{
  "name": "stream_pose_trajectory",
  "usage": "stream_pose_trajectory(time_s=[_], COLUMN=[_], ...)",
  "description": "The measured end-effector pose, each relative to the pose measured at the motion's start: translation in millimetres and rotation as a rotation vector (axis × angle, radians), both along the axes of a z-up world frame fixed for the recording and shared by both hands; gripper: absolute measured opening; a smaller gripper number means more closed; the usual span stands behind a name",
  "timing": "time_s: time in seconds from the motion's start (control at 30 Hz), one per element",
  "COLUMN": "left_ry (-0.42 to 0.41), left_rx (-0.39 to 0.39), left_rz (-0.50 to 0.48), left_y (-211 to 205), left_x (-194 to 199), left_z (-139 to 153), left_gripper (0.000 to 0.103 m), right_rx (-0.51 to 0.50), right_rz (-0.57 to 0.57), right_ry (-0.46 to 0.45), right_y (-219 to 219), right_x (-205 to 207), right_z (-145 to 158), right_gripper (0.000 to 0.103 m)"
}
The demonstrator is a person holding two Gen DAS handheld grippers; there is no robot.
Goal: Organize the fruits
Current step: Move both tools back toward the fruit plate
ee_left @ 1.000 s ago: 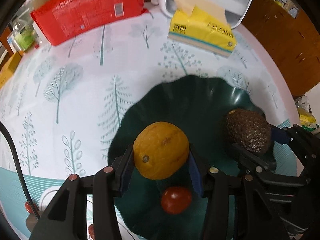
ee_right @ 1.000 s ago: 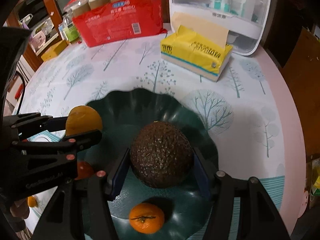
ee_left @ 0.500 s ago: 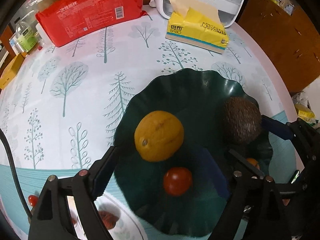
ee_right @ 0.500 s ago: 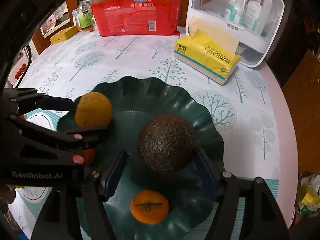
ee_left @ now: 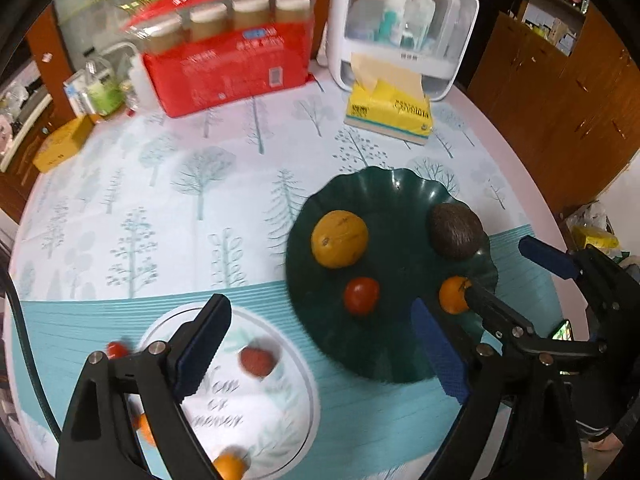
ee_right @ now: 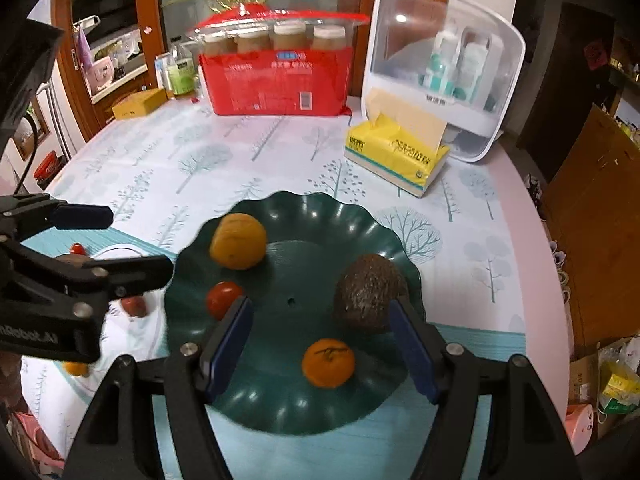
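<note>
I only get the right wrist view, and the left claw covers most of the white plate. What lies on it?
Observer: In the left wrist view, a rough red fruit lies near the middle of the plate.
Operator: Only that?
Observer: No. There is an orange at the near edge and a second orange, partly hidden behind the claw's finger.
Operator: Anything at the far rim?
Observer: A small tomato sits at the left rim. It is too blurred to tell whether it is on the plate or just off it.
Operator: Is the left claw carrying fruit?
Observer: No. The left claw has nothing between its jaws, and they are opening.
</note>
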State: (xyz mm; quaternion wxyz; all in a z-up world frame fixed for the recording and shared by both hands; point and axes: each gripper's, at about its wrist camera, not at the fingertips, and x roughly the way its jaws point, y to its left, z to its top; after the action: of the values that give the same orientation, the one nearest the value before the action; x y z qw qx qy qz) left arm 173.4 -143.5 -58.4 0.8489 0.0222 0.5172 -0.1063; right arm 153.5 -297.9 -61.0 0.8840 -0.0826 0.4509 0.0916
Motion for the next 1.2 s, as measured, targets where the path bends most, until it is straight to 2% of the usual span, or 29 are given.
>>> stream_pose_trajectory(time_s=[0.17, 0.3, 0.43, 0.67, 0.97, 1.2], left_ry=[-0.035, -0.073, -0.128, -0.178, -0.192, -0.084], left_rx=[-0.019, 0.013, 0.038, 0.034, 0.014, 0.03], left_rz=[0.004, 0.018, 0.041, 0.091, 0.112, 0.061], left_y=[27.4, 58.1, 99.8, 170.2, 253.8, 279.7], left_x=[-27.7, -46.0, -67.6, -94.8, -111.7, -92.1], left_z=[26.5, 48.1, 68.8, 82.4, 67.8, 12.9], left_gripper=[0.091, 0.091, 0.095, 0.096, 0.096, 0.096], right_rx=[0.002, 0.01, 0.073, 0.14, 0.106, 0.085], right_rz=[-0.004, -0.016, -0.029, -0.048, -0.054, -0.123], right_ry=[-0.014, -0.017, -0.002, 0.04, 0.009, 0.06], right_y=[17.4, 36.6, 61.5, 118.0, 188.7, 215.9], right_x=[-27.4, -43.8, -56.1, -70.4, -79.7, -83.4], right_z=[17.6, 29.0, 40.3, 48.1, 54.5, 26.5], right_gripper=[0.071, 0.071, 0.071, 0.071, 0.071, 0.071])
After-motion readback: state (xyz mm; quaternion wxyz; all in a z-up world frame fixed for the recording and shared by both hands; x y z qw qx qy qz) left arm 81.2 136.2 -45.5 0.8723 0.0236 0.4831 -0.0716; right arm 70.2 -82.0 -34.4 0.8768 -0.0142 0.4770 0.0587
